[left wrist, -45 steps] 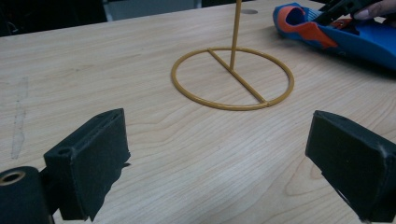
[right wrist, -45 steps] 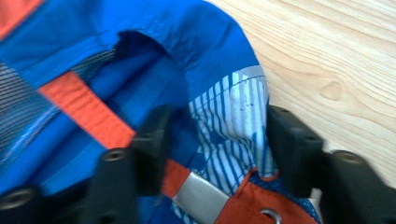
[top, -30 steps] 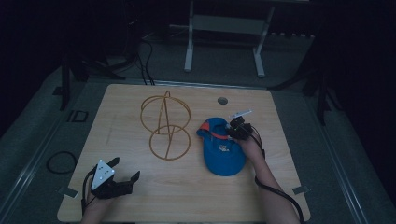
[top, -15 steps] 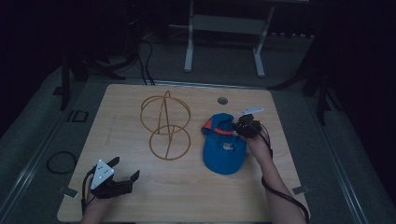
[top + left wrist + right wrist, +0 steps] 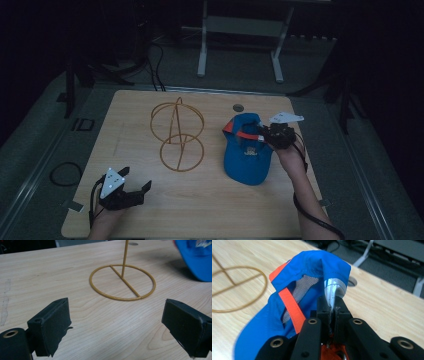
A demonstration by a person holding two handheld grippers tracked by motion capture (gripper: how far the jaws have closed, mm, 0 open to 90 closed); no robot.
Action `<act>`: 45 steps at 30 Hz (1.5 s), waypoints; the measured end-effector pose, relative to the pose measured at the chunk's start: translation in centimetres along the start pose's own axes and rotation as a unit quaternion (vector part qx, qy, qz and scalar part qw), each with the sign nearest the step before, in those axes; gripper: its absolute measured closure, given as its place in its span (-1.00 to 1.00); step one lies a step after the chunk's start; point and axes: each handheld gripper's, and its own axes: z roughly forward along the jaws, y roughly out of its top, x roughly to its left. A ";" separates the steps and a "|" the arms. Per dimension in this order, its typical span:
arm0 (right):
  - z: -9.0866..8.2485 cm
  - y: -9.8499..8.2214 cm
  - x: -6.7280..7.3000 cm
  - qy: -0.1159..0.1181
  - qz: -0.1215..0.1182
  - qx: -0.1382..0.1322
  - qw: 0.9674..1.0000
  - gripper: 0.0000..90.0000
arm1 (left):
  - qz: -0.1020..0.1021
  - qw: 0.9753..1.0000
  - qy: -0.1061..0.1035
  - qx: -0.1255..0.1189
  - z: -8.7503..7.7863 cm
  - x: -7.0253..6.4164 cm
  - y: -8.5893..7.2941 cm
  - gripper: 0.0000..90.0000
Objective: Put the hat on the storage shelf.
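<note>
cap (image 5: 246, 150), blue, orange trim and strap, mesh lining: you are holding it off the table (image 5: 210, 210) by its back rim, brim end hanging low and looking to be touching the wood at the near right. a second ago it was lying flat on the board; now its rear edge is standing up and tilted toward the stand, so you are lifting it.

right gripper (image 5: 332, 305): you are clenching it on a fold of the cap's rear fabric; in the right gripper view the two black jaws are pressing together with pale lining pinched between them. your right hand is sitting higher and further back on the table than in the earlier frames.

left gripper (image 5: 131, 186): you are resting it at the near left corner, jaws spread wide with nothing between them, as the left gripper view is showing. it is keeping the same place as before.

stand (image 5: 177, 134), gold wire, ring base with an upright hoop: it is standing mid-table, just left of the cap, apart from it, unmoved.

grommet hole (image 5: 238, 107): small round fitting in the far edge of the board, beyond the cap.

reading: the pickup is looking secure, and the job in hand is probably carrying the cap over to the wire stand; the drooping brim is likely to need clearance over the hoop.
</note>
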 end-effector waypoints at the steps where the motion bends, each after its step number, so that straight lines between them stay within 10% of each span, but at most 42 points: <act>1: -0.6 0.2 0.1 0.003 0.000 -0.005 1.000 0.91 | -0.001 1.000 -0.002 0.000 0.0 -0.2 0.3 -0.81; 14: -6.6 1.0 1.8 0.016 -0.018 -0.059 0.998 0.91 | 0.009 0.998 -0.051 -0.021 -0.8 -1.8 5.3 -0.75; 26: -9.6 0.8 2.9 0.026 -0.015 -0.086 0.996 0.91 | 0.063 0.992 -0.111 -0.007 0.8 -5.7 11.6 -0.75; 45: -10.6 1.3 6.2 0.069 -0.043 -0.103 0.991 0.91 | 0.117 0.974 -0.195 0.005 6.1 -11.3 18.8 -0.68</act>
